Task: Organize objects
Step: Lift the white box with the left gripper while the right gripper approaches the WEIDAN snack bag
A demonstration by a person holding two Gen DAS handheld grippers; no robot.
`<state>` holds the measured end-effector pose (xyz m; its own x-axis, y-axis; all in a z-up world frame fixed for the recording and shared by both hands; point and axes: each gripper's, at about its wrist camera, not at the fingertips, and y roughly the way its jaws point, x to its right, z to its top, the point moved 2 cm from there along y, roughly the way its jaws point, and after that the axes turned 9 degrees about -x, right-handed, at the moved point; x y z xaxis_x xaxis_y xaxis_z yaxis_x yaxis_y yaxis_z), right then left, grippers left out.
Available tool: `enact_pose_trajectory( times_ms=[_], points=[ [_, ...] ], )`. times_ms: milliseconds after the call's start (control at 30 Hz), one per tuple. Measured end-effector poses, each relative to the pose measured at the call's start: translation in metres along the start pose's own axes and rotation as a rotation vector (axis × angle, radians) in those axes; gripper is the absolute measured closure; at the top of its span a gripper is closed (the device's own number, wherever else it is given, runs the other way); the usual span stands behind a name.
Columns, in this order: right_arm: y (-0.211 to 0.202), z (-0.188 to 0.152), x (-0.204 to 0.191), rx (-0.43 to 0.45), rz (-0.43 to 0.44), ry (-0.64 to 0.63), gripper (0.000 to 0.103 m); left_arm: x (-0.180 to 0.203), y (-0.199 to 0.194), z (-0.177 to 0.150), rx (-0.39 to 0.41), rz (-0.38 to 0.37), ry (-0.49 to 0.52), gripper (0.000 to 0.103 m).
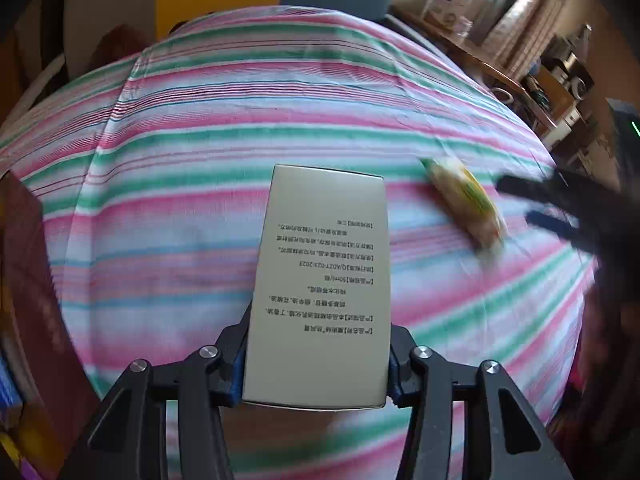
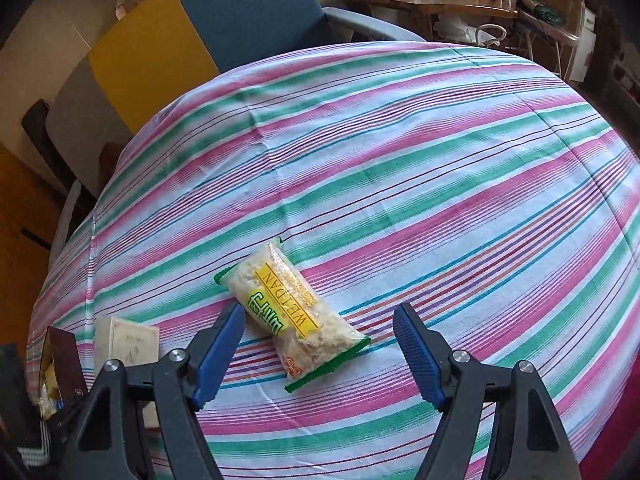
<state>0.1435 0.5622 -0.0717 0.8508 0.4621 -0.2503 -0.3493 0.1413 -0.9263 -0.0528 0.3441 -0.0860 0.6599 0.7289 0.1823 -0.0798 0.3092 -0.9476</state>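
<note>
The beige box (image 1: 320,292) sits clamped in the left gripper (image 1: 316,376), lifted over the striped tablecloth (image 1: 200,200); the snack packet (image 2: 292,316) lies between the right gripper's (image 2: 320,354) spread jaws. Next, probably: lower, close on the packet

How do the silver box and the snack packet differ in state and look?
The silver box is clamped in the left gripper, while the snack packet lies free on the striped tablecloth, ahead of the open right gripper. The box is rigid with plain printed text; the packet is soft, clear, with green ends. Both carry printed labels.
</note>
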Motion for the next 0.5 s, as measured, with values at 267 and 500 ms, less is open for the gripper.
enact_pose_trajectory(
  times_ms=[267, 500],
  points=[
    [0.011, 0.005, -0.025, 0.008, -0.017, -0.111, 0.023, 0.008, -0.008, -0.045, 0.049, -0.005, 0.069, 0.051],
    [0.033, 0.005, -0.037, -0.036, -0.083, -0.204, 0.016, 0.003, -0.006, -0.045, 0.068, -0.038, 0.073, 0.05]
  ],
)
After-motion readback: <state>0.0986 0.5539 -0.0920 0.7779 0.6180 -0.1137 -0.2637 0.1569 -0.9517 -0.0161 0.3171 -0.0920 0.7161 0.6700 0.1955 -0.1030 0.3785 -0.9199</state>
